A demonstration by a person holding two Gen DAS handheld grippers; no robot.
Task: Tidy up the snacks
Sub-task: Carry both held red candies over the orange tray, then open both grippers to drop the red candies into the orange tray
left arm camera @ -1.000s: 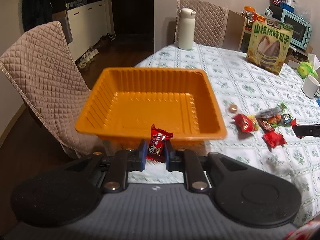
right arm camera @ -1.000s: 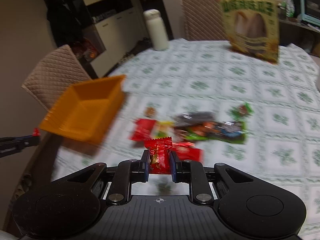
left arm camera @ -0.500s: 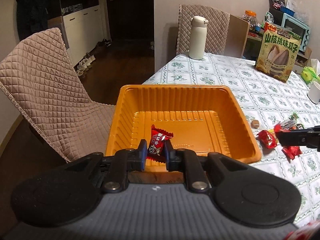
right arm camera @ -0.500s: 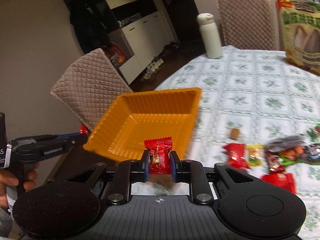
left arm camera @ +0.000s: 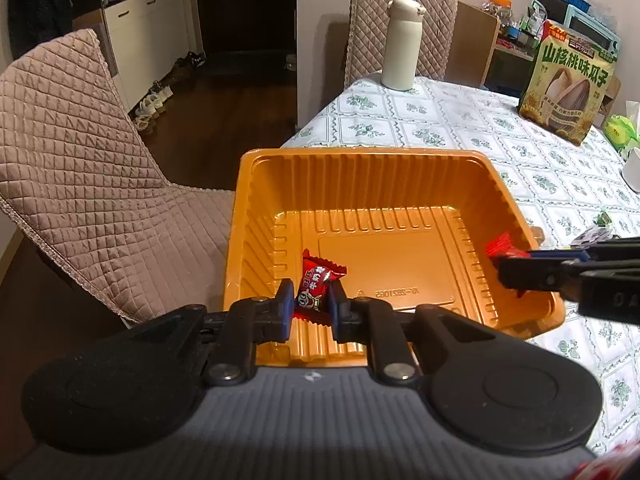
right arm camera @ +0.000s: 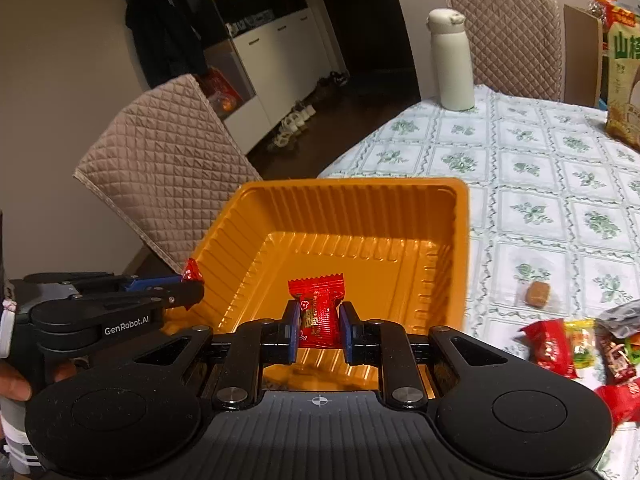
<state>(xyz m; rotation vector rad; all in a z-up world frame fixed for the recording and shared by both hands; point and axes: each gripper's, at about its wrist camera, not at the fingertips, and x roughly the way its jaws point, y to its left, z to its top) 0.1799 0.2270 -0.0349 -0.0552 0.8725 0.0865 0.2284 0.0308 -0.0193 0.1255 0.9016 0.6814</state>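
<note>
Snacks in shiny wrappers are split between the two grippers and a loose heap on the table. Going from the left: a chair with a quilted tan cover (left arm camera: pixel 100 184) stands beside the table's corner. Next comes the left gripper (left arm camera: pixel 311 304), its blue-padded fingers (left arm camera: pixel 285 306) pinched narrow on a red wrapped candy with white print (left arm camera: pixel 316 286), held above the near left part of the ribbed orange plastic tray (left arm camera: pixel 360 184). The tray sits at the corner of the table, on a white tablecloth patterned with green flowers (left arm camera: pixel 440 120), and its floor is bare. A hand (right arm camera: pixel 16 380) grips that left tool's handle at the edge of the right wrist view.

Over the near edge of the tray on its right side hangs the right gripper (right arm camera: pixel 318 330), fingers (right arm camera: pixel 291 330) closed tight on a second red candy with a crimped top edge (right arm camera: pixel 318 312). From the left camera it reaches in from the side, with the wrapper's red end poking over the tray's right wall.

Right of the tray lies a small brown caramel in clear wrap (right arm camera: pixel 536 293), apart from the rest. Further right is the pile of mixed red, yellow and green snack packets (right arm camera: pixel 576 348), touching one another. At the back stand a tall cream flask with a lid (left arm camera: pixel 402 44) and, to the right, an upright yellow-green bag of sunflower seeds (left arm camera: pixel 568 88).
</note>
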